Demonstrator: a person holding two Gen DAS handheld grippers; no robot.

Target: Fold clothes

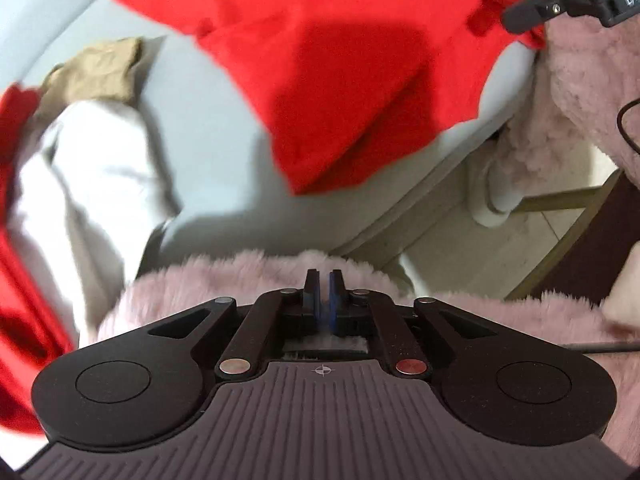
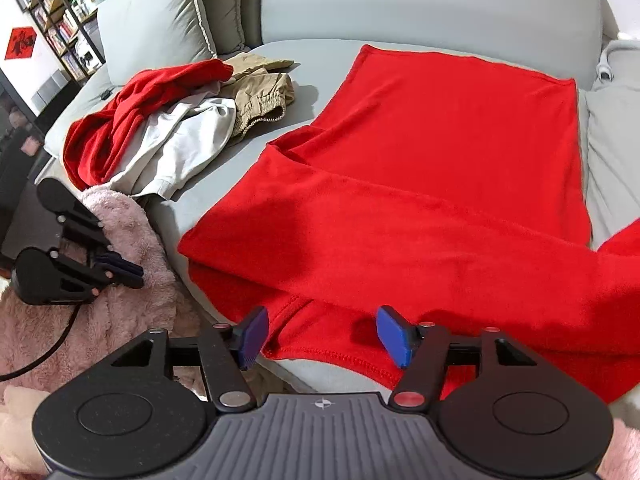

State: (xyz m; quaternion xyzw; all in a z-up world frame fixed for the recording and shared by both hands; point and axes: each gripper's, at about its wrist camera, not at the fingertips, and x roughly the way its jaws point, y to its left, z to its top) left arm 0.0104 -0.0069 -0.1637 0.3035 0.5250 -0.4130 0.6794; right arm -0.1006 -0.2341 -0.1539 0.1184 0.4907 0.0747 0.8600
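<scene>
A large red garment (image 2: 440, 160) lies spread flat on the grey sofa seat (image 2: 280, 60), one sleeve folded across its near part. Its stitched hem (image 2: 340, 356) reaches the seat's front edge. My right gripper (image 2: 324, 336) hovers just over that hem, open, with its blue pads (image 2: 394, 336) wide apart and off the cloth. My left gripper (image 1: 323, 292) is shut with nothing between its fingers. In the right wrist view the left gripper (image 2: 124, 270) sits off the sofa's left front corner over pink fluffy fabric (image 2: 132, 240). The left wrist view shows the red garment (image 1: 340, 80) blurred.
A pile of clothes lies at the seat's left: a red piece (image 2: 132, 120), a white piece (image 2: 180, 148) and khaki trousers (image 2: 260, 96). A grey cushion (image 2: 152, 28) leans behind. A shelf (image 2: 60, 12) stands at far left. Below the seat edge are a sofa leg (image 1: 496, 196) and floor.
</scene>
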